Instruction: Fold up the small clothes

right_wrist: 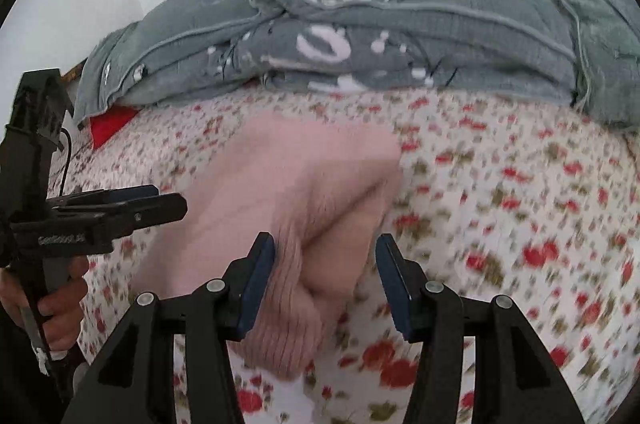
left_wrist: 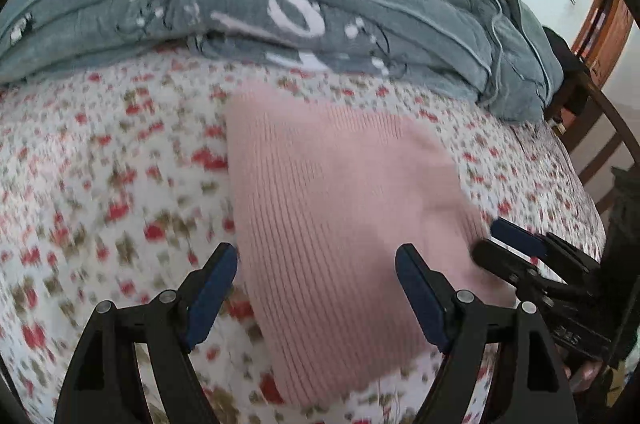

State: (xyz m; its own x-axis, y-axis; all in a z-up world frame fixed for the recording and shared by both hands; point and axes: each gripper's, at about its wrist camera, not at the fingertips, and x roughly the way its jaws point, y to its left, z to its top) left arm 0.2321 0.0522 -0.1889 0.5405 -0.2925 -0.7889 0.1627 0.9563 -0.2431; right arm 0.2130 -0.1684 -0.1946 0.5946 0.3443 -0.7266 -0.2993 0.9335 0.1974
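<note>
Left wrist: left gripper point(left_wrist: 316, 266) spread over pink knit garment point(left_wrist: 328, 191); right gripper point(right_wrist: 325, 252) spread too, w/ bunched hem between fingers.

Pink garment point(left_wrist: 328, 191), grey blanket point(left_wrist: 240, 3) on floral bed point(left_wrist: 100, 163)

Each hand-held gripper, left point(left_wrist: 316, 298) and right point(right_wrist: 326, 282), has black arms, blue pads and silver screws.
</note>
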